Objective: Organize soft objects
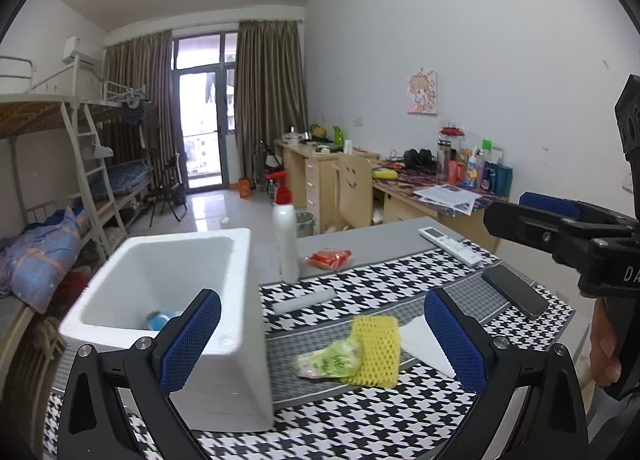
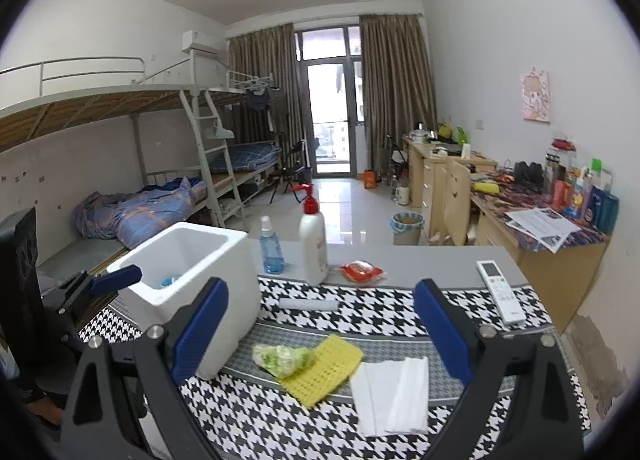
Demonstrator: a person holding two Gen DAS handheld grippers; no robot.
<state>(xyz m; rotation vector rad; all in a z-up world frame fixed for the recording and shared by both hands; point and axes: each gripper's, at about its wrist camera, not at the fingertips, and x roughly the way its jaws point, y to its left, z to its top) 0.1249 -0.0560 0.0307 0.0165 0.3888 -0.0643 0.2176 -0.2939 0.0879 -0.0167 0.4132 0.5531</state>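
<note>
On the houndstooth cloth (image 2: 400, 312) lie a yellow foam net (image 2: 324, 370), a green-and-white plastic bag (image 2: 280, 356) partly on top of it, a folded white sheet (image 2: 392, 392) and a white foam roll (image 2: 308, 305). A white foam box (image 2: 192, 260) stands to the left with a blue item (image 2: 170, 281) inside. My right gripper (image 2: 322, 332) hangs open above the net and bag, holding nothing. My left gripper (image 1: 324, 340) is open and empty too, its left finger (image 1: 192, 340) in front of the foam box (image 1: 160, 300), with the net (image 1: 376, 348) and bag (image 1: 328, 360) between its fingers.
Behind the cloth stand a white pump bottle (image 2: 314, 244), a blue spray bottle (image 2: 271, 248) and a red packet (image 2: 362, 271). A remote (image 2: 500, 288) and a dark phone (image 1: 514, 296) lie at the right. Bunk beds are to the left, cluttered desks along the right wall.
</note>
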